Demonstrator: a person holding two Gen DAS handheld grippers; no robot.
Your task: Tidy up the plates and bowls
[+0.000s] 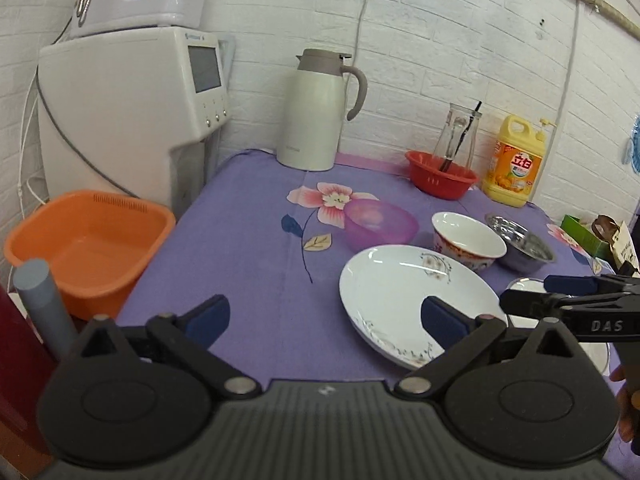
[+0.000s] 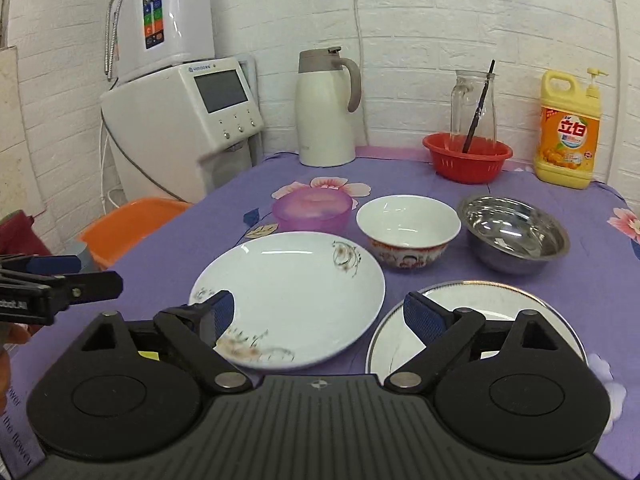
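The left tool point(image 1: 324, 320) hangs spread wide over the purple tabletop point(image 1: 256, 248), its right finger above the near rim of the white flowered plate point(image 1: 404, 292). The right tool point(image 2: 320, 316) is spread too, spanning that plate point(image 2: 296, 296) and the silver-rimmed plate point(image 2: 496, 300). Behind them stand a purple bowl point(image 2: 312, 210), a china bowl point(image 2: 408, 228) and a steel bowl point(image 2: 514, 232), before a white brick wall point(image 2: 420, 20).

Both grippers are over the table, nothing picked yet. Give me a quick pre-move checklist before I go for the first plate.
1. Left gripper open and empty: ok.
2. Right gripper open and empty: ok.
3. Flowered plate bare, nothing stacked on it: ok.
4. Rimmed plate beside it, whether the rims touch: cannot tell.
5. Purple bowl, ceramic bowl and steel bowl upright, empty: ok.
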